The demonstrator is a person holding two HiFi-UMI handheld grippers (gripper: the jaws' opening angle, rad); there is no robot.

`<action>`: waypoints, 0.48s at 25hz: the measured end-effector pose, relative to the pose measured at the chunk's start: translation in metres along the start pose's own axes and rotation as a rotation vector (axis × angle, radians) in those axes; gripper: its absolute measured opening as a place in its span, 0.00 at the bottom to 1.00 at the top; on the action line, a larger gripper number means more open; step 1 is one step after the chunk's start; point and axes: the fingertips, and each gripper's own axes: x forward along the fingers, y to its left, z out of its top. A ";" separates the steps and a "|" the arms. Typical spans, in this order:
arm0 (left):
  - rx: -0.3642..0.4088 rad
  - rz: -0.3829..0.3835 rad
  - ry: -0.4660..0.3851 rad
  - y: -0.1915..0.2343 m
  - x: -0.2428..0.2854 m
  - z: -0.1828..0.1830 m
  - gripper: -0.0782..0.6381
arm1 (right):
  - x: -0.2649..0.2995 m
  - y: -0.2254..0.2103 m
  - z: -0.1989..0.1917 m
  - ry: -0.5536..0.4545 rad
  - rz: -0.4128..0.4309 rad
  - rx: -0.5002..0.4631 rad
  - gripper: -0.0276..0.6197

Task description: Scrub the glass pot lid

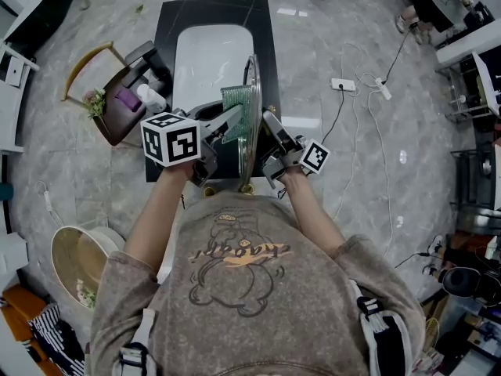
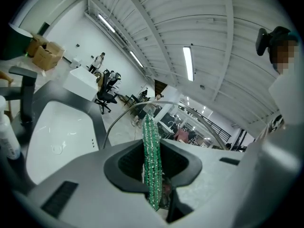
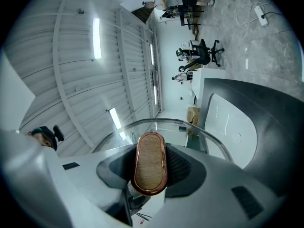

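We look steeply down on a person in a grey printed shirt standing at a black bench (image 1: 160,92) with a white sink (image 1: 210,57) set into it. Each hand holds a gripper.

The glass pot lid (image 1: 252,81) stands upright on its edge between the two grippers, above the front part of the bench and just in front of the sink. From above, we see it almost edge-on, as a thin metal rim. We cannot tell whether its lower edge rests on the bench.

The right gripper (image 1: 272,128) comes at the lid from the right. In the right gripper view, its jaws (image 3: 149,175) are clamped on the lid's handle (image 3: 150,163), an oval wooden knob with a copper-coloured band. The curved rim and clear glass of the lid (image 3: 164,127) arc just behind the handle.

The left gripper (image 1: 227,124) comes from the left. In the left gripper view, its jaws (image 2: 153,175) are closed on a green scrubbing pad (image 2: 152,151), seen edge-on, with the lid's rim (image 2: 199,118) curving behind it. From above, the pad (image 1: 239,104) lies flat at the lid's left face, apparently touching it.

To the left of the bench a basket (image 1: 117,104) with a curved handle holds a few bottles.
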 end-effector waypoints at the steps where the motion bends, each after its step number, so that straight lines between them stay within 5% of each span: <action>1: 0.002 0.007 0.002 0.003 0.002 -0.001 0.23 | -0.001 0.000 -0.001 0.002 0.001 0.002 0.32; 12: -0.023 0.077 0.038 0.043 0.016 -0.016 0.23 | -0.004 0.005 -0.011 0.021 0.018 0.012 0.32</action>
